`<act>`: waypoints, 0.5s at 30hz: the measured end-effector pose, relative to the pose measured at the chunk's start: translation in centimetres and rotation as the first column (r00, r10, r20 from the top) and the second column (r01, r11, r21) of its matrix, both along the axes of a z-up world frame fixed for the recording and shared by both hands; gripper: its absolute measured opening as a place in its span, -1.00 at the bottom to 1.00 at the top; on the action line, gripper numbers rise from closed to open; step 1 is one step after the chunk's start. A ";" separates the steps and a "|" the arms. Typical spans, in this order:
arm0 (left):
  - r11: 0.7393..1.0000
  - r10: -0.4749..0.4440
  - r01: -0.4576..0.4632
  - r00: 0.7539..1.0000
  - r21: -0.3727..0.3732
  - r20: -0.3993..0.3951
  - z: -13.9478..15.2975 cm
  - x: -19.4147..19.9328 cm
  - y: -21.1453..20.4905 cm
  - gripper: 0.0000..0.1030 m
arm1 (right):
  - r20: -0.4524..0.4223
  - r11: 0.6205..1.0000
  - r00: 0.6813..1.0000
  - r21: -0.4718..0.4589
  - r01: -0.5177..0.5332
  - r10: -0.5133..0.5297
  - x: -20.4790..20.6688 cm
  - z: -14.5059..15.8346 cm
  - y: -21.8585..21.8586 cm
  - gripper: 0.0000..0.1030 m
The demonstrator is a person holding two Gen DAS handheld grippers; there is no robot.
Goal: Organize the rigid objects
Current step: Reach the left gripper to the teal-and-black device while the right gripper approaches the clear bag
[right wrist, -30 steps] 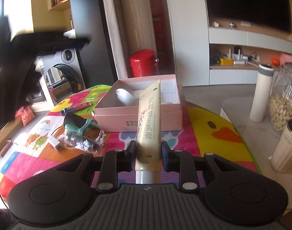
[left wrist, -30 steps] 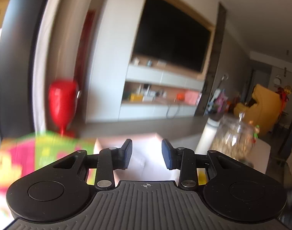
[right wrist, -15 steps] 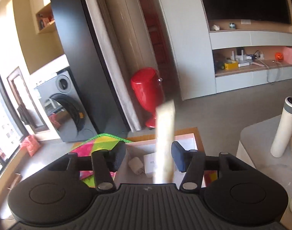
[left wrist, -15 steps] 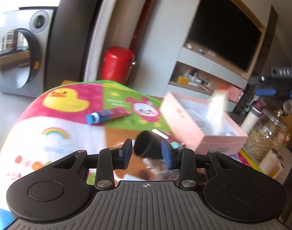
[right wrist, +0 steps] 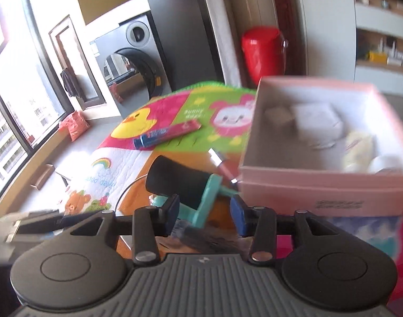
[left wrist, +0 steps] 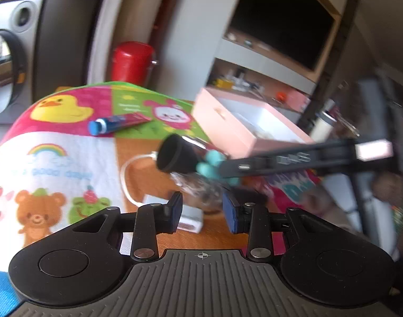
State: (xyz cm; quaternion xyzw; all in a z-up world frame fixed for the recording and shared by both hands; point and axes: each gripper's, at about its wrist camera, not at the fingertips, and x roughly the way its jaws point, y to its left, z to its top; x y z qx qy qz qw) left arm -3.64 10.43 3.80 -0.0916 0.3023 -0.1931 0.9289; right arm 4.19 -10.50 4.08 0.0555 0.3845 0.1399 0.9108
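Note:
The open pink box (right wrist: 320, 185) stands on the cartoon play mat (left wrist: 56, 158), and a cream tube (right wrist: 360, 145) lies inside it among white items. My right gripper (right wrist: 204, 215) has its jaws opening with nothing pressed between them; a black roller with a teal handle (right wrist: 175, 182) lies just beyond its fingertips. My left gripper (left wrist: 202, 215) hovers open over a crinkly clear packet (left wrist: 201, 187) and a white charger (left wrist: 191, 218), holding nothing. A blue-and-red tube (left wrist: 117, 122) lies farther back on the mat. The pink box (left wrist: 228, 124) sits to the right in the left wrist view.
A thin pink stick (right wrist: 224, 167) rests against the box's front left corner. A red bin (right wrist: 262, 50) and a washing machine (right wrist: 132, 52) stand behind the mat. The right gripper's blurred black frame (left wrist: 294, 159) crosses the left wrist view from the right.
The right gripper let go of the cream tube, which now lies in the box, then swung left and down to the roller. The left gripper came down over the mat.

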 end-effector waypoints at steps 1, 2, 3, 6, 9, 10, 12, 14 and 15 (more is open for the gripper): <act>0.999 -0.039 0.039 0.999 0.002 -0.007 -0.1 -0.2 -0.4 -0.29 | -0.025 1.000 1.000 0.017 -0.011 0.011 0.6 -0.5 0.3 0.11; 0.997 -0.081 0.081 0.997 -0.001 -0.019 -0.3 -0.4 -0.9 -0.29 | -0.045 0.999 0.999 0.033 -0.017 0.018 1.0 -1.1 0.6 0.11; 0.993 -0.117 0.117 0.993 -0.002 -0.031 -0.5 -0.5 -1.4 -0.29 | -0.056 0.999 0.998 0.048 -0.012 0.015 1.3 -1.5 0.7 0.11; 0.981 -0.189 0.191 0.980 0.032 -0.054 -1.2 -0.9 -3.4 -0.29 | -0.066 0.997 0.998 0.078 -0.015 0.020 1.8 -2.2 0.7 -0.09; 0.978 -0.201 0.205 0.976 0.040 -0.081 -2.0 -0.6 -4.4 -0.28 | -0.082 0.995 0.996 0.099 -0.025 0.033 1.5 -1.9 -0.1 -0.53; 0.980 -0.192 0.196 0.977 0.036 -0.091 -2.2 -0.4 -4.5 -0.28 | -0.079 0.995 0.996 0.099 -0.025 0.033 1.1 -1.7 -0.6 -0.62; 0.986 -0.159 0.163 0.981 0.030 -0.108 -2.6 0.1 -4.4 -0.30 | -0.057 0.998 0.998 0.065 -0.012 0.016 -0.2 -1.1 -1.6 -0.81; 0.991 -0.132 0.133 0.985 0.002 -0.114 -2.7 0.6 -4.0 -0.31 | -0.020 1.000 1.000 0.021 -0.006 0.007 -2.0 -0.8 -2.8 -0.85; 0.993 -0.119 0.119 0.986 -0.006 -0.118 -2.8 0.7 -3.8 -0.31 | -0.007 1.000 1.000 0.006 0.002 -0.002 -3.0 -0.7 -3.4 -0.85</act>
